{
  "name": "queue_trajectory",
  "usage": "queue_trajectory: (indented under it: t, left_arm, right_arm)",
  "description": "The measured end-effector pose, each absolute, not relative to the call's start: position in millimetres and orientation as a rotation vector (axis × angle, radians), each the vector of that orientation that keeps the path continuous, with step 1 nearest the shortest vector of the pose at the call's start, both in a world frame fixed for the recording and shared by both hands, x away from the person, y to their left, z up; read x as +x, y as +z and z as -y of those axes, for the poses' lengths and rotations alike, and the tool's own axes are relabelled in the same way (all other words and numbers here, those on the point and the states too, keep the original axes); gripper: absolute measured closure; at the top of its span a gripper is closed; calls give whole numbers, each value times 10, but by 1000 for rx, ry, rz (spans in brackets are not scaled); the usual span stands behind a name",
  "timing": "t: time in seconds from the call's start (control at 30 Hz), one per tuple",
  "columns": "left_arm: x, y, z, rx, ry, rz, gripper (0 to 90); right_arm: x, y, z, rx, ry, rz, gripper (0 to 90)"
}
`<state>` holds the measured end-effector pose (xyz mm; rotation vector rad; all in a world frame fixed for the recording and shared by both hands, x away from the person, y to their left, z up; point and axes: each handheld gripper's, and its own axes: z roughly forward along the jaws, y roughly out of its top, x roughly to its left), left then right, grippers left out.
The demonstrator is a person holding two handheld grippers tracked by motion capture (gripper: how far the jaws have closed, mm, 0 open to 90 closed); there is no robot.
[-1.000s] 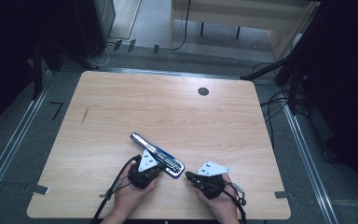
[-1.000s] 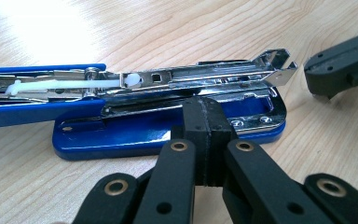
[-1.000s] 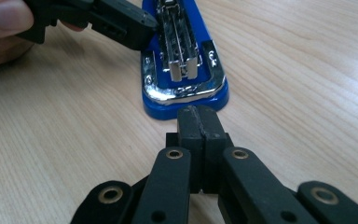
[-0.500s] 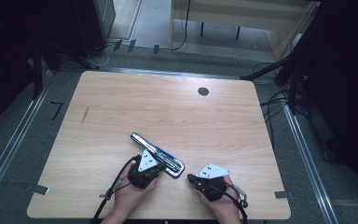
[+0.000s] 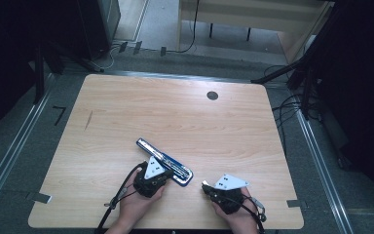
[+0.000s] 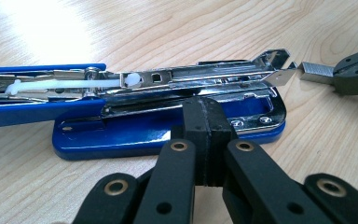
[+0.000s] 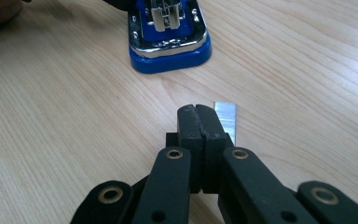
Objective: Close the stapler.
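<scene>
1. While the two black jaws of the left gripper [image 6: 204, 135] are seen pressed flat together with nothing between them, their tips are held low, just in front of the near long side of an opened blue-and-chrome stapler [image 6: 168, 112].
2. The two black jaws of the right gripper [image 7: 197, 122] are likewise seen closed pad against pad; a short silver strip of staples [image 7: 227, 119] is seen sticking out past their tips on the right, and whether it is pinched or merely lies beside them cannot be told there.
3. In the left gripper view, the same strip of staples [image 6: 316, 73] is seen jutting from the tip of the right gripper [image 6: 354, 70], its free end brought just short of the open front of the stapler's chrome magazine.
4. The stapler is laid flat on the pale wooden table [image 5: 175, 117], its blue lid swung back so that the white pusher and the metal channel are exposed.
5. From the high view, the stapler [image 5: 168, 163] is found slanted near the front edge, with the left gripper [image 5: 152, 176] touching or nearly touching its near side and the right gripper [image 5: 221, 191] set a little apart from its end.
6. A small dark round hole [image 5: 212, 95] is seen far back in the table top.
</scene>
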<state>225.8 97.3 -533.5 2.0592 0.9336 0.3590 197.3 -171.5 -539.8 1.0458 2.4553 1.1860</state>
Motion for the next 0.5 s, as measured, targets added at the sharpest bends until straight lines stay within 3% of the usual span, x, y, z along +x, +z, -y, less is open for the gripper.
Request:
queue_trajectory:
  t: [0.5]
  left_arm:
    - [2259,-5335,-974,2059,358,-934,900]
  right_arm:
    - [1949,-5378,1838,1053,1184,-2439,900]
